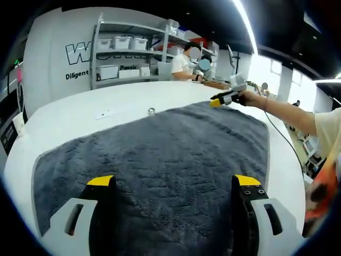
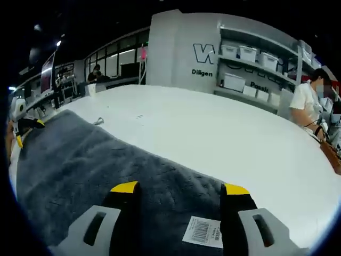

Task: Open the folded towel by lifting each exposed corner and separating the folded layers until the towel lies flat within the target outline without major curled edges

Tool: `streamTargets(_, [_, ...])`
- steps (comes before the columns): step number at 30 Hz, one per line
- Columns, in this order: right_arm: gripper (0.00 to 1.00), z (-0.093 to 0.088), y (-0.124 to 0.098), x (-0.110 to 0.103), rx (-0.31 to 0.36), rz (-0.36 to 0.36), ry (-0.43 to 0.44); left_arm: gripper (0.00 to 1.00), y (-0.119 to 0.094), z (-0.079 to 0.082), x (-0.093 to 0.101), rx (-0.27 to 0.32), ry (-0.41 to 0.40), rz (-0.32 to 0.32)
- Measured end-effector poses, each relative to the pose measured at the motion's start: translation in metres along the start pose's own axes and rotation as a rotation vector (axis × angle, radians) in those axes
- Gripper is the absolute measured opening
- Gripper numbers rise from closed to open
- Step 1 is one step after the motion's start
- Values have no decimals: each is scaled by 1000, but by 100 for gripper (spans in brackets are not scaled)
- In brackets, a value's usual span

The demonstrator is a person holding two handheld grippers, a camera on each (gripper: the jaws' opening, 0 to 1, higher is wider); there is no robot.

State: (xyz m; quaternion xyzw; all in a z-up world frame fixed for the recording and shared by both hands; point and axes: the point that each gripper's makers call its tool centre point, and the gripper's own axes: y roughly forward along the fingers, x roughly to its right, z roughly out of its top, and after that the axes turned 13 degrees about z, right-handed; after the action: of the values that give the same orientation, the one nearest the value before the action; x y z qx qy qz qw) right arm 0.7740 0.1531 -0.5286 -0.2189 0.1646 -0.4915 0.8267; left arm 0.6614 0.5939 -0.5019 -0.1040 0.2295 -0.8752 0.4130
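**Left gripper view: towel spread nearly flat on the white table**

The white table (image 1: 122,101) carries the dark grey towel (image 1: 160,160), lying wide and smooth; unfolding looks largely done, with edge checks left. No target outline is discernible. On the wall shelving (image 1: 128,53) sit white storage bins (image 1: 122,42), contents hidden. The left gripper (image 1: 173,184) has its jaws spread, holding nothing, over the towel. The right gripper (image 2: 178,189) likewise gapes empty, beside the barcode label (image 2: 203,231).
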Motion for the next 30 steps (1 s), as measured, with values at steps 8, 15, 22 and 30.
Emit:
streamTargets(8, [58,-9,-2,-2,19,43,38,88,1,0,0,-4,1,-2])
streamTargets(15, [62,-7,-3,16,19,55,32,88,0,-1,1,-5,7,1])
streamTargets(22, [62,-6,-5,16,12,35,49,88,0,-3,-1,-10,4,8])
streamTargets(30, [80,28,-25,3,63,5,57,88,1,-5,1,-13,-1,0])
